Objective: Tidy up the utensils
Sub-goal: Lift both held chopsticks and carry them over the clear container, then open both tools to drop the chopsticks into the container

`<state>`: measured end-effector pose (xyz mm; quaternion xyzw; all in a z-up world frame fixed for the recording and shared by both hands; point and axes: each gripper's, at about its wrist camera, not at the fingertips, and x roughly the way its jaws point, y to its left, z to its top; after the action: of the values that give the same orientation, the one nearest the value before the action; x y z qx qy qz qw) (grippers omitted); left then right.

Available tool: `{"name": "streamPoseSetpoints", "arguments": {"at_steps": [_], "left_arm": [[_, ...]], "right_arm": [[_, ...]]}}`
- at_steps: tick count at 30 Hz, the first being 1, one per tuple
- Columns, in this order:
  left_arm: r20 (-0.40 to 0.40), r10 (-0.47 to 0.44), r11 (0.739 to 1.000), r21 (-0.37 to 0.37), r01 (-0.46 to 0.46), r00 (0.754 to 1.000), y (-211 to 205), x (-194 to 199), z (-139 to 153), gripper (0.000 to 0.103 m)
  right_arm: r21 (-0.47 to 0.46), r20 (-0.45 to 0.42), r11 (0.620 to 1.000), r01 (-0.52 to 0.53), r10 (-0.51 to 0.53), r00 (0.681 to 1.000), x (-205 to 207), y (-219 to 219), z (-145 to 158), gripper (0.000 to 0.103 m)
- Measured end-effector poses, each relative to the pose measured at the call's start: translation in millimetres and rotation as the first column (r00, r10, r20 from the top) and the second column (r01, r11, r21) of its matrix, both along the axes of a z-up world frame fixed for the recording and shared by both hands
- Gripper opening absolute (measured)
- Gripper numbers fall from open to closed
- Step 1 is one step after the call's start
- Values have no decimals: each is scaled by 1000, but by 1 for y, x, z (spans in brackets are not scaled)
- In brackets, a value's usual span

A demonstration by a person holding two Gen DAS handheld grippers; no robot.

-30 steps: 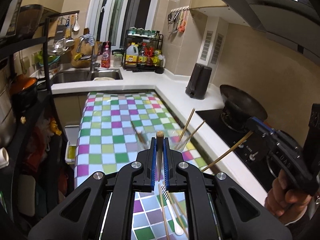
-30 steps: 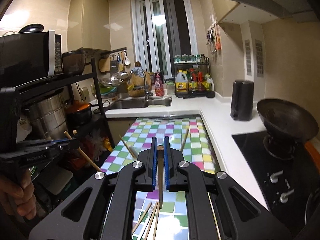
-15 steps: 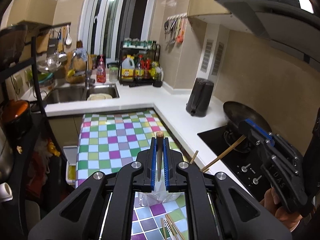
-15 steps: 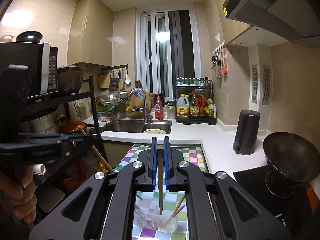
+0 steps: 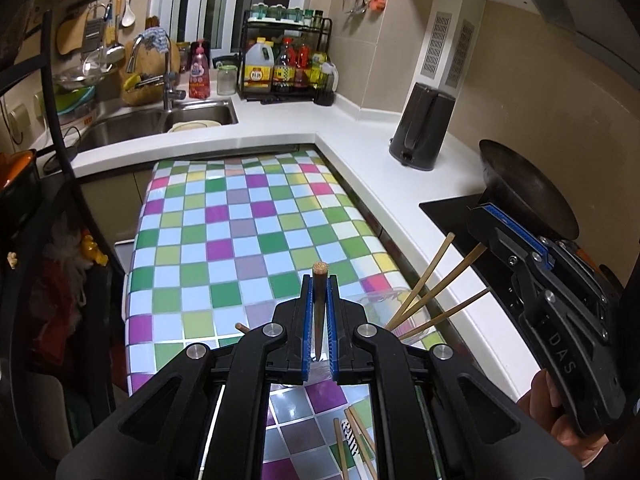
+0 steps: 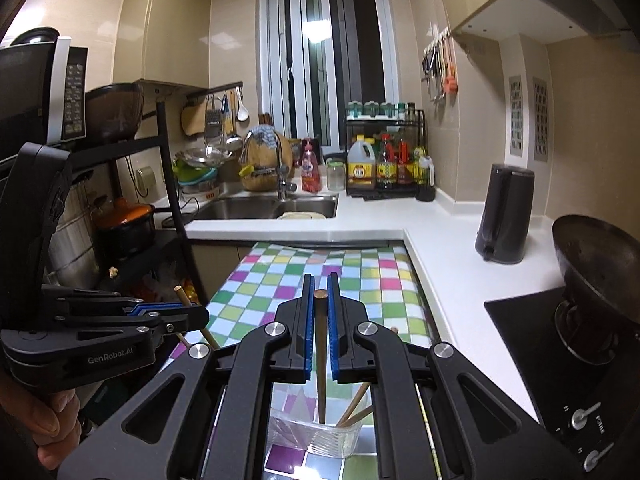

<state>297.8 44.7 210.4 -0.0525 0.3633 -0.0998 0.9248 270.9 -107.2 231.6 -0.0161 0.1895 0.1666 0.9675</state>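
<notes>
Chopstick [image 6: 320,360] upright between right gripper [image 6: 320,292] fingers [image 6: 307,320], tip in clear cup [image 6: 316,438].

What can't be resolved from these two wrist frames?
- Left wrist view: the clear cup is mostly hidden behind the left gripper; base unseen.
- Left wrist view: loose chopsticks on the checkered table are cut off by the bottom edge; count unclear.
- Right wrist view: the tip of the chopstick held by the right gripper overlaps the cup rim; inside or above, unclear.

Brown chopsticks [image 6: 320,360] upright; others leaning in clear cup [image 6: 316,438].
</notes>
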Motion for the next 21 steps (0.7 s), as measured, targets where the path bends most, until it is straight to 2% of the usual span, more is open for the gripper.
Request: {"name": "streamPoseSetpoints", "arguments": {"at_steps": [8,10,11,12,13,21], "left_arm": [[-25,-3,1000,15,3,1000,-10,2,-23,7],[-23,6,1000,21,-6,1000,-11,1,-22,10],[-16,12,1000,23,-12,1000,-11,-1,-20,15],[-7,16,1000,22,-16,1000,-10,-2,-17,26],[11,20,1000,19,-20,1000,-8,-7,-12,31],[137,68,997,16,-71,988,-1,-55,22,32]], "right_arm": [[-40,-67,999,25,-28,997,5,2,-23,7],[-50,-73,998,40,-43,996,5,3,-24,12],[-54,-76,997,47,-51,996,4,3,-24,16],[-54,-74,997,53,-57,996,1,2,-23,26],[-54,-69,997,59,-63,996,-1,2,-21,32],[-58,-44,994,93,-96,994,-33,-7,0,36]]}}
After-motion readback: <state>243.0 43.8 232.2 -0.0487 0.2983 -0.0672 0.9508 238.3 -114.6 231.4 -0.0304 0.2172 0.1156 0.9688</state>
